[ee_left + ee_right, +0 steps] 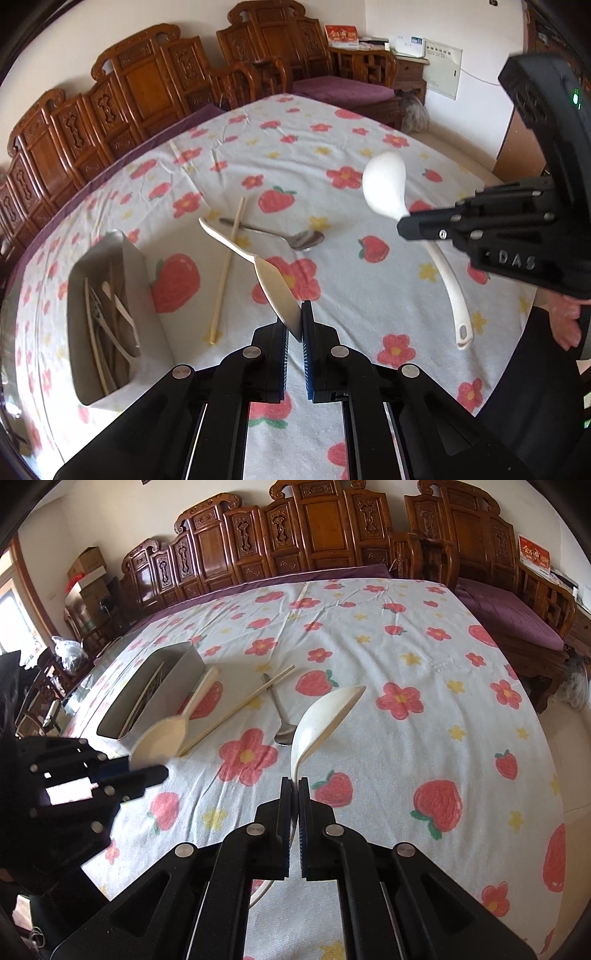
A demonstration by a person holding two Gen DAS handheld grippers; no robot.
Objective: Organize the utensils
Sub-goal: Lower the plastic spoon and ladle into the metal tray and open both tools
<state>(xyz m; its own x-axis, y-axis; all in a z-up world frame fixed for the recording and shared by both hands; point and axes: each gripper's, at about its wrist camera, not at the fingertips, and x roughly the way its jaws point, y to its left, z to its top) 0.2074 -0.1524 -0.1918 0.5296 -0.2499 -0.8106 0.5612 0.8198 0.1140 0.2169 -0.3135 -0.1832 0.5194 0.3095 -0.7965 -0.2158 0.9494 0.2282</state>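
Left gripper [294,325] nearest: we see jaws narrowed onto cream rice paddle [273,288], blade pinched, handle raised over floral cloth [332,155]. Right gripper [294,797] clamps white ladle [321,716] by handle, bowl aloft. Right of grey utensil box [147,280]: chopstick [227,269] crossing metal spoon [295,238], both on cloth.

The raised letters "DAS" are showing on the black body of the right gripper [406,224]. Writing on the red box [341,36] and the wall panel [442,67] is appearing too blurred to read.
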